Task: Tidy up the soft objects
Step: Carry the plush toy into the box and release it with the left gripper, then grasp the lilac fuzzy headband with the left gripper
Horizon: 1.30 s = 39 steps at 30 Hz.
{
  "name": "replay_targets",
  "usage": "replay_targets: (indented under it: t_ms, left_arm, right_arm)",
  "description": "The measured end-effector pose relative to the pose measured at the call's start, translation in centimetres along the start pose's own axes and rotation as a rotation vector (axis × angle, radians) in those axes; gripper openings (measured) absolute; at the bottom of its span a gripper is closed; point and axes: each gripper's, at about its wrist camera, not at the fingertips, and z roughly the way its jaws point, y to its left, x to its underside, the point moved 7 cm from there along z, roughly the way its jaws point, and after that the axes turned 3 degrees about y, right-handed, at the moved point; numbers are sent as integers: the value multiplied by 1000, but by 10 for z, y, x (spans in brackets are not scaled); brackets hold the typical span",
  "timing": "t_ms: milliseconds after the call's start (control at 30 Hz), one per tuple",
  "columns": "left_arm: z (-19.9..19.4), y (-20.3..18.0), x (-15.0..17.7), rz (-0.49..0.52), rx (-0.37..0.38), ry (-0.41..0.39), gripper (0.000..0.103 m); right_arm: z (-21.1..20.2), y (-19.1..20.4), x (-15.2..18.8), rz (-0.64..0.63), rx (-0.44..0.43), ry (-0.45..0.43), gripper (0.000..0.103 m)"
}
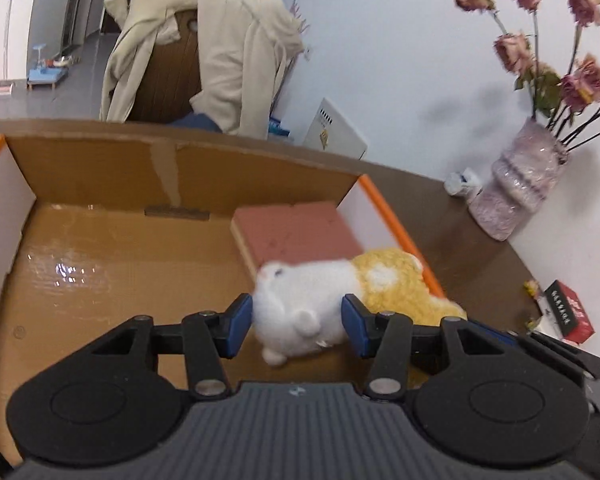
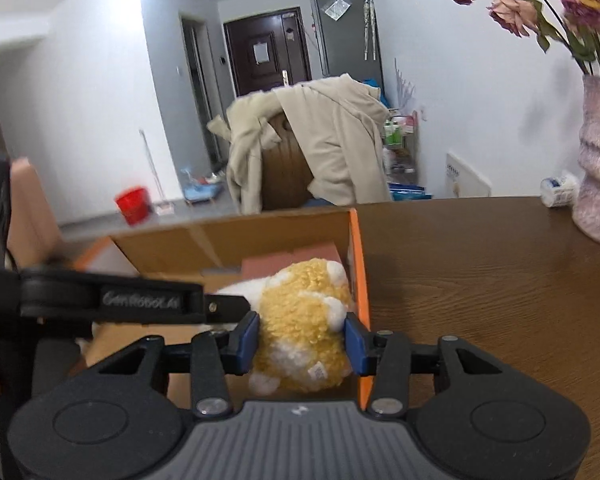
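A yellow and white plush toy [image 1: 312, 300] lies in the right near corner of an open cardboard box [image 1: 100, 264] with orange edges. My left gripper [image 1: 296, 324] is shut on its white front half. My right gripper [image 2: 302, 344] is shut on its yellow back half [image 2: 304, 320], over the box's orange right wall [image 2: 360, 264]. A pink sponge block [image 1: 296, 236] lies in the box behind the toy. The left gripper's arm [image 2: 112, 300] crosses the right wrist view from the left.
The box stands on a brown wooden table [image 2: 480, 280]. A purple vase [image 1: 520, 184] with dried roses stands at the table's right by the wall, a crumpled white wrapper [image 1: 464, 184] beside it. A red box [image 1: 568, 312] lies at the right. A chair with a beige coat [image 1: 204, 60] stands behind.
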Motion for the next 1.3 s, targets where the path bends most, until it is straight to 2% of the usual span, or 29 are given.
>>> replay_targets:
  t_ms: [100, 233, 333, 400, 467, 633, 800, 1033, 1233, 1300]
  left_arm:
    - [-1, 6, 5, -9, -8, 14, 53]
    - [-29, 4, 0, -9, -14, -21, 53]
    - [-72, -5, -7, 10, -17, -86, 61]
    - [-109, -12, -9, 37, -19, -145, 70]
    - [-146, -18, -6, 63, -33, -198, 74]
    - [-223, -29, 26, 95, -49, -278, 77]
    - [-280, -37, 72, 176, -95, -372, 85]
    - [-324, -38, 166, 303, -154, -468, 93]
    - [-356, -22, 214, 237, -179, -534, 98]
    - [-356, -13, 228, 202, -180, -515, 99]
  right_arm:
    - [-13, 7, 3, -80, 37, -35, 51]
    - [-51, 9, -14, -85, 35, -117, 58]
    - [-89, 6, -29, -83, 43, -183, 61]
    - [-118, 5, -35, -81, 41, -223, 63]
    - [-149, 6, -38, -87, 34, -270, 71]
    - [-210, 13, -26, -109, 23, -329, 74]
    - [-244, 26, 13, -125, -12, -332, 81]
    - [-263, 42, 103, -96, -73, -283, 81]
    - [-272, 65, 165, -137, -110, -216, 81]
    - [-273, 71, 177, -135, -128, -196, 81]
